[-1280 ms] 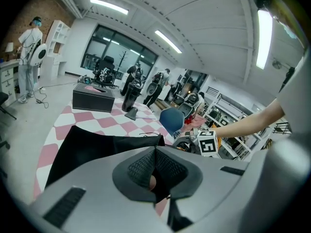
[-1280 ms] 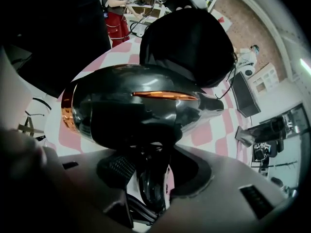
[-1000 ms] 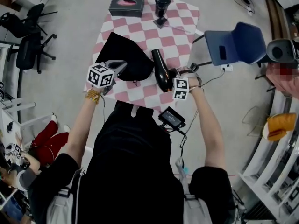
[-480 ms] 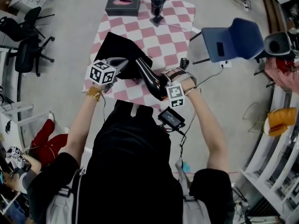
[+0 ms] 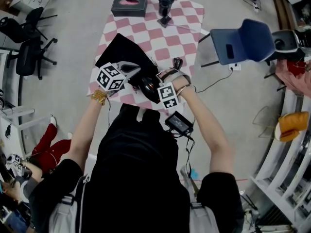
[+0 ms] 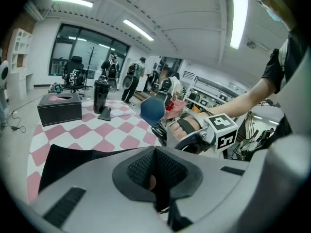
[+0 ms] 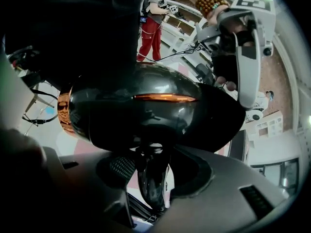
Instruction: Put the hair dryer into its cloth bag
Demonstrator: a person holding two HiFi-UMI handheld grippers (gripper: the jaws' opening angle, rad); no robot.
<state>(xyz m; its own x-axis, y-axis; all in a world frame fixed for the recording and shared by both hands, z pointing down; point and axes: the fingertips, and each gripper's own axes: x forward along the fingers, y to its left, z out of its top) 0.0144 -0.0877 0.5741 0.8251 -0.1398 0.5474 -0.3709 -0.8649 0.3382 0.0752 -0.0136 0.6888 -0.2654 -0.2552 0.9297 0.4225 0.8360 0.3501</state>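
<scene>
The black cloth bag (image 5: 121, 56) lies on the checked table (image 5: 187, 30), and its near edge is pinched in my left gripper (image 5: 135, 71), which is shut on it. In the left gripper view the bag (image 6: 73, 159) spreads out to the left behind the closed jaws of the left gripper (image 6: 154, 181). My right gripper (image 5: 155, 83) is shut on the handle of the glossy black hair dryer (image 5: 147, 86), right beside the left gripper. In the right gripper view the hair dryer (image 7: 131, 106) bulges above the right gripper (image 7: 153, 176), with its handle held between the jaws.
A black tissue box (image 5: 129, 5) and a tall black appliance (image 5: 166, 1) stand at the table's far end. A blue chair (image 5: 243, 41) is at the table's right. A cable (image 5: 177, 62) trails on the cloth. Office chairs (image 5: 29, 42) stand to the left.
My right gripper has carried the hair dryer leftward off the table's right side until it sits beside the left gripper, and has rolled. The left gripper, still on the bag, has shifted slightly right.
</scene>
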